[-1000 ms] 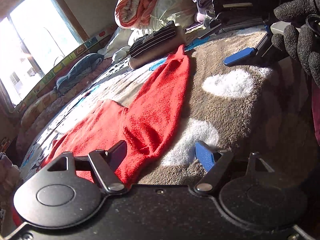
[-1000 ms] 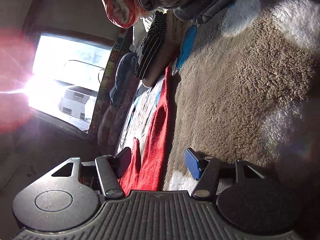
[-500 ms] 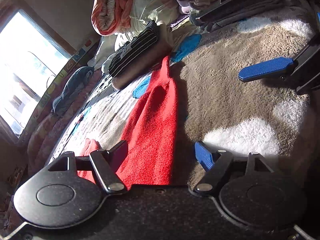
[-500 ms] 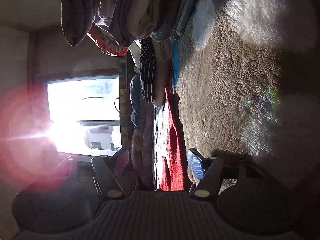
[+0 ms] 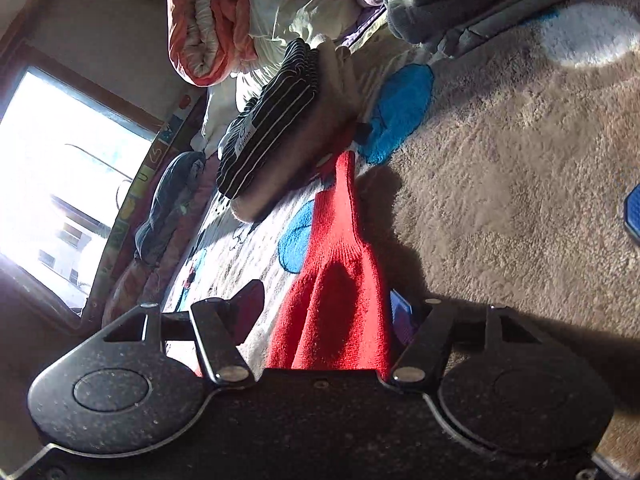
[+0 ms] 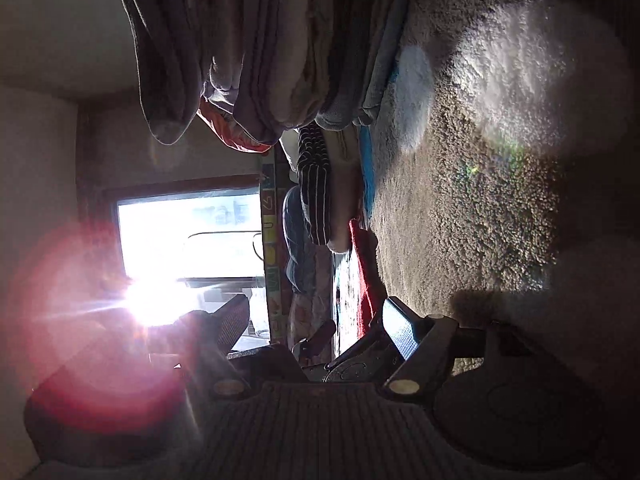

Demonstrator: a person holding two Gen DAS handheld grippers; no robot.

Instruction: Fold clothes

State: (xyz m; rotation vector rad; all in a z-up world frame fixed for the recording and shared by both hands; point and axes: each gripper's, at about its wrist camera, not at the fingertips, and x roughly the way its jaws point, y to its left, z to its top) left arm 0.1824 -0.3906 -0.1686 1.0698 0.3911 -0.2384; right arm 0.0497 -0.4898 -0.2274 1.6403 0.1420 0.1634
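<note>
Reaching over a bed, the left gripper (image 5: 324, 312) gapes around a red knit sweater (image 5: 340, 280), not yet clamped.
Soft, light, floppy: best pinched at its edge; the right gripper (image 6: 316, 320) hangs released, empty.

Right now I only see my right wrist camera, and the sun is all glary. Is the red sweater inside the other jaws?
Observer: Yes. The red sweater lies between the left gripper jaws, which stand open, not closed on it.
Operator: What shape is it farther away?
Observer: It narrows into a ribbed cuff, ending by the folded striped top.
Operator: What's underneath?
Observer: On one side a printed sheet with a blue circle, on the other a fuzzy brown blanket.
</note>
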